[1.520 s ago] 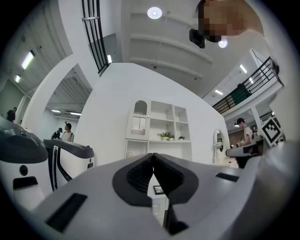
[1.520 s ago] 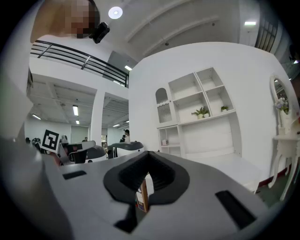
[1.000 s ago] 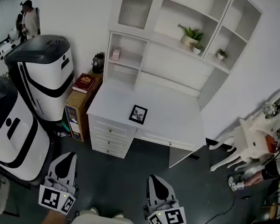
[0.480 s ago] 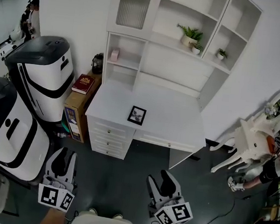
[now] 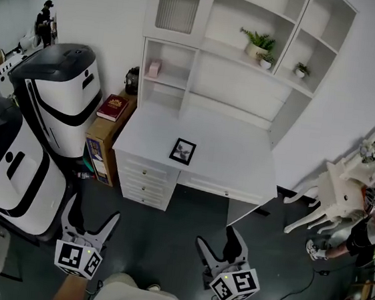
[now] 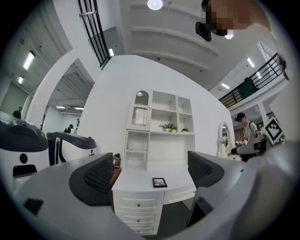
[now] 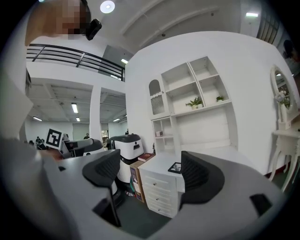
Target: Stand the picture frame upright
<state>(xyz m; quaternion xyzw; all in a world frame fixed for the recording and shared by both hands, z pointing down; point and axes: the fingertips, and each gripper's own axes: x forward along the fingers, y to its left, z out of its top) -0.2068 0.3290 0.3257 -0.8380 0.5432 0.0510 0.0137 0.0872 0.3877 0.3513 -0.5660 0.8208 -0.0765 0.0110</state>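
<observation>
A small black picture frame (image 5: 183, 151) lies flat near the front edge of the white desk (image 5: 226, 164); it also shows as the frame (image 6: 159, 182) in the left gripper view and the frame (image 7: 175, 167) in the right gripper view. My left gripper (image 5: 90, 217) and right gripper (image 5: 216, 239) hang over the dark floor, well short of the desk. The jaws of both have just been opening and stand wide apart with nothing between them. My left gripper (image 6: 147, 171) points at the desk front; my right gripper (image 7: 147, 170) looks at the desk from its right.
Two white-and-black machines (image 5: 57, 97) stand left of the desk, beside a cardboard box with a red book (image 5: 113, 107). A white hutch with plants (image 5: 256, 45) rises behind the desk. A white vanity table with mirror (image 5: 349, 181) stands right. People are at the far left and right edges.
Both grippers went from shut to wide open. Both have also shifted slightly, the right one a little to the right and downward in the head view.
</observation>
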